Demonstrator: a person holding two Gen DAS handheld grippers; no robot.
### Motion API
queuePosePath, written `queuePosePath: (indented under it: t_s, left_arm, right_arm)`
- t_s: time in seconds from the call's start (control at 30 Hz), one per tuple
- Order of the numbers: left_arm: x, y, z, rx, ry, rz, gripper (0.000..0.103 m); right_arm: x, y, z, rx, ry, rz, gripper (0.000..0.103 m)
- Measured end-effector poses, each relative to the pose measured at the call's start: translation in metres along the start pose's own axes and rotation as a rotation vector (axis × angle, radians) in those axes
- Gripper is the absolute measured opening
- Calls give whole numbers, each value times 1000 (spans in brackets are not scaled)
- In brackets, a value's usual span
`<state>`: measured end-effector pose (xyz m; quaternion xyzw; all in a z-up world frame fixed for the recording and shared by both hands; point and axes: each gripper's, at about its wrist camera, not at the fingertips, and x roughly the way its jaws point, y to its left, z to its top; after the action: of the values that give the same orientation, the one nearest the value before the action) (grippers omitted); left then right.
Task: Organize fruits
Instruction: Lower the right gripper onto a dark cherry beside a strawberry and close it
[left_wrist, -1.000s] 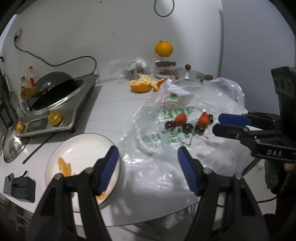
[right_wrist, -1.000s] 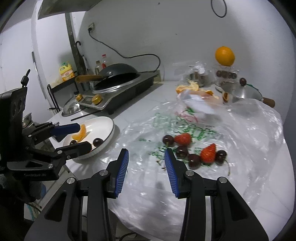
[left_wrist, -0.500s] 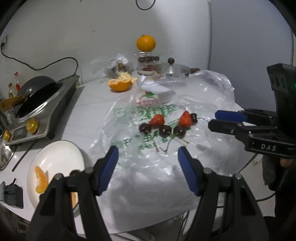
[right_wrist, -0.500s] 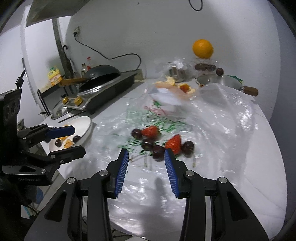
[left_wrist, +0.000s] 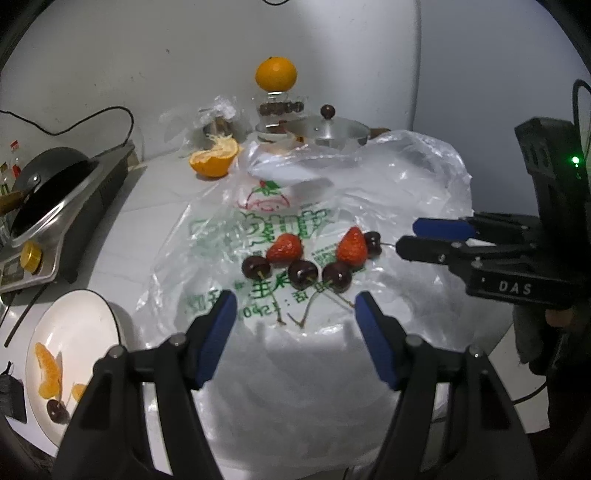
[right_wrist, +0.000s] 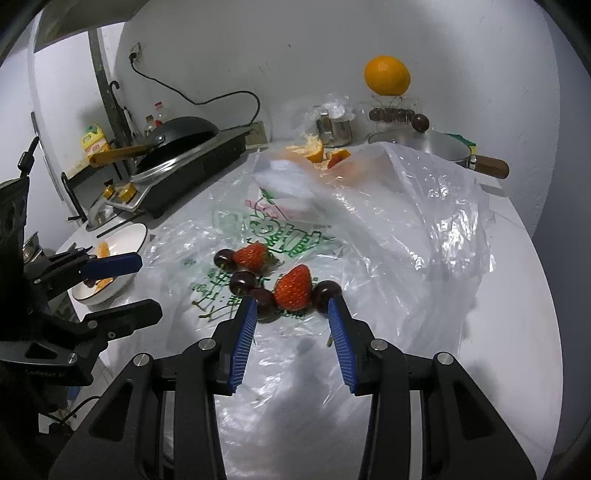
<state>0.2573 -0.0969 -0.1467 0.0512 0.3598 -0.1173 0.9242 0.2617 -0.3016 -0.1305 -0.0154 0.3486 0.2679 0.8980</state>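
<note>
Two red strawberries, one (right_wrist: 293, 288) standing with its tip up, the other (right_wrist: 252, 256) lying with its long axis across, sit among four dark stemmed cherries (right_wrist: 242, 282) on a clear printed plastic bag (right_wrist: 406, 236) spread over the white bench (right_wrist: 517, 295). Cherry stems trail toward the near edge. Right claw (right_wrist: 291, 314) released, empty, jaws straddling the near fruit. Left claw (left_wrist: 295, 306) released, empty, just short of the cherries. White round plate (left_wrist: 79, 325) with orange segments (left_wrist: 46, 369) and one cherry sits left of the bag.

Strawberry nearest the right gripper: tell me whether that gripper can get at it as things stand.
Probably yes. The right gripper is open and empty, with the strawberry just ahead on the plastic bag. Two cherries crowd its sides and may get caught.
</note>
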Motion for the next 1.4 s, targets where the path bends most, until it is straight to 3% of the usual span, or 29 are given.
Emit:
queuePosePath:
  t_s: [0.3,0.73,0.93,1.4]
  left_arm:
    - [14,11,7,-31,-2,-6,68]
    - [23,24,6,-73,-4,-2,68]
    - [29,30,7,-75,7,14,68]
    - [54,37,13,-54,54,6,68]
  right_arm:
    - [24,-10,3,-44,66,-31,40]
    - [51,0,4,-229,161,-97,36]
    - [56,-2,13,-256,153,-104,36]
    - [58,-12,11,-209,168,11,36]
